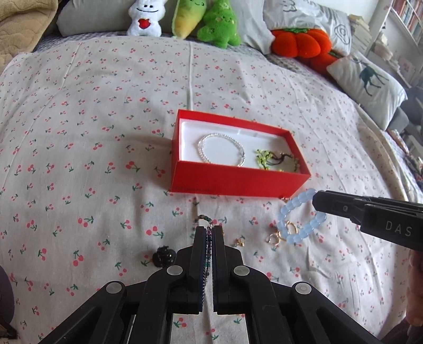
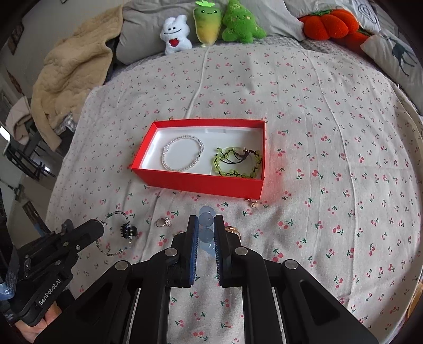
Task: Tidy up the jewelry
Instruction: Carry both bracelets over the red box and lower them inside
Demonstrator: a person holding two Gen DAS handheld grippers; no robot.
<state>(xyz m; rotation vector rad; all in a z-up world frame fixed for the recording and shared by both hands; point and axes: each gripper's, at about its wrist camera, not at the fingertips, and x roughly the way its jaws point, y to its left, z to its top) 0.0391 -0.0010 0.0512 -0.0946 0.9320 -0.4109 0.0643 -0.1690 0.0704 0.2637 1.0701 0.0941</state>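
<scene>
A red box (image 1: 232, 182) with a white lining sits mid-bed, holding a silver bead bracelet (image 1: 220, 150) and a green bead bracelet (image 1: 275, 161). My left gripper (image 1: 208, 229) is shut on a thin dark beaded bracelet (image 1: 203, 217), lifted off the sheet. In the right wrist view that bracelet (image 2: 116, 238) hangs as a loop from the left gripper (image 2: 101, 227). My right gripper (image 2: 206, 219) is shut on a pale blue bead bracelet (image 2: 206, 225). Seen from the left wrist, the blue bracelet (image 1: 301, 219) dangles from the right gripper (image 1: 314, 201) just in front of the box's near right corner.
On the cherry-print sheet (image 1: 79, 158) in front of the box lie a black hair claw (image 1: 164, 258), gold rings (image 1: 275, 239), a small gold piece (image 1: 239, 241) and a stone ring (image 2: 164, 222). Plush toys (image 1: 185, 18) and pillows line the far edge. A beige blanket (image 2: 68, 74) lies far left.
</scene>
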